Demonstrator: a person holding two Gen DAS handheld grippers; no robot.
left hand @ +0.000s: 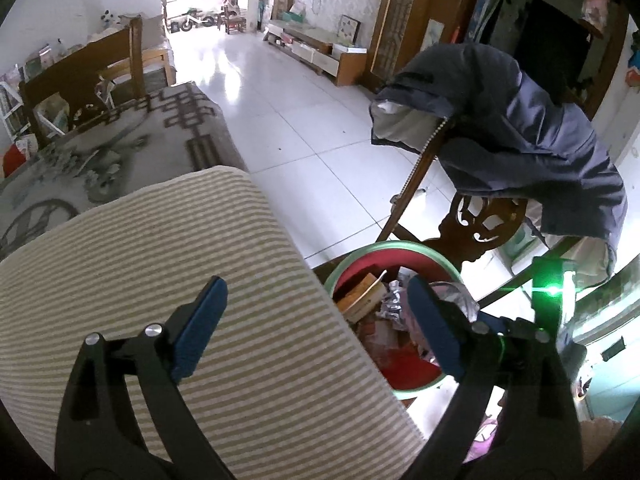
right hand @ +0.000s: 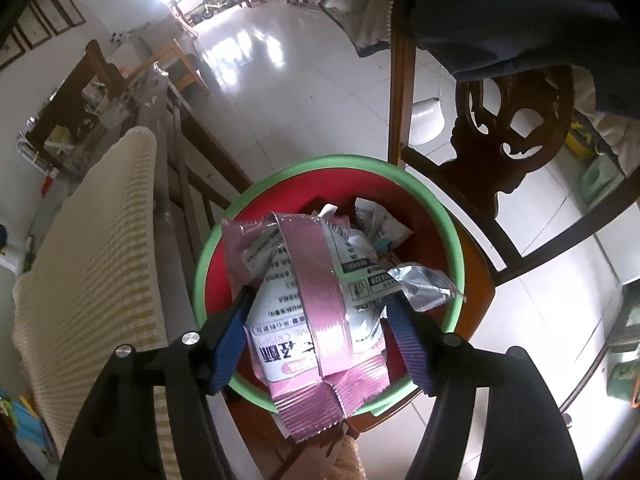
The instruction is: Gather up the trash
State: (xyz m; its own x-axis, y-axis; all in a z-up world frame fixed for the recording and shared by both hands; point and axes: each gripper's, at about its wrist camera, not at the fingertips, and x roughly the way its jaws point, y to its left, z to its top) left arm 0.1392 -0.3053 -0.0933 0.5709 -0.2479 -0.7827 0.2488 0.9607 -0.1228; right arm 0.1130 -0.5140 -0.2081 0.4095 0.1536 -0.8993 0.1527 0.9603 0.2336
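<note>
Trash first: a pink and white snack wrapper [right hand: 316, 312] sits between the blue pads of my right hand-held gripper [right hand: 320, 332], directly above the red bin with the green rim [right hand: 452, 224]. The pads press its two side edges, so I read that gripper as closed on it, holding the wrapper rather loosely. Its long axis runs away from me, along the fingers, with the far end over the crumpled packets [right hand: 376, 220] already inside the bin. The bin stands on the seat of a carved wooden chair [right hand: 492, 148].

My left hand-held gripper [left hand: 320, 328] is spread wide and holds nothing. It hovers over a striped cushion [left hand: 160, 280], with the bin just to its right and below.

So the right hand is plainly the nearer one. The wrapper lies straight over the opening, and I judge that releasing it would let it fall in, though its near end overhangs the rim and could catch there.
</note>
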